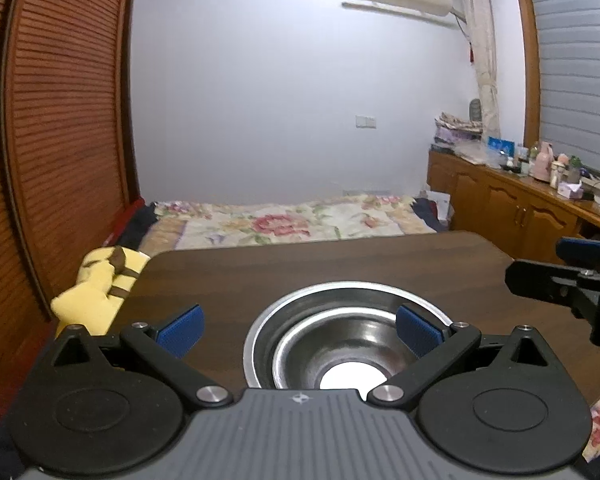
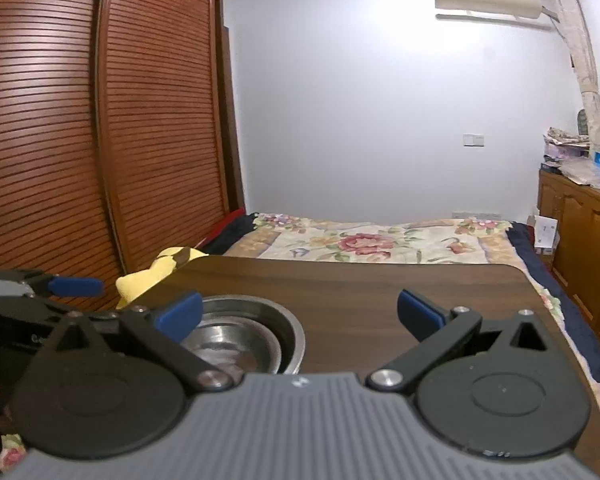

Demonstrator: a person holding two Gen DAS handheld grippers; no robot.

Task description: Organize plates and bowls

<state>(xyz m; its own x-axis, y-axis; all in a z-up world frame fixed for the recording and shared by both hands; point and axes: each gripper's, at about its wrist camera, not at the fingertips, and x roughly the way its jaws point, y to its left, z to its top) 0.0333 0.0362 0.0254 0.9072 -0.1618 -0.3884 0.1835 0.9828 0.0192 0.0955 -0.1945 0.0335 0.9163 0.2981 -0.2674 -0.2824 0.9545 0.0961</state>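
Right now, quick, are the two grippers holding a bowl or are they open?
Left gripper: open, holding nothing; the nested metal bowls sit on the table below it.
Right gripper: open, empty.

Each pair of tongs shares one build; the left tongs [image 1: 300,332] and right tongs [image 2: 300,316] carry ribbed blue pads on black link arms; silver round screws mark the pivots nearest the grey body; that ribbed grey body [image 1: 300,436] bears a small star-like emblem at its front edge; beside the body on both sides sit black round-ended housings, each with a triangular cut-out.
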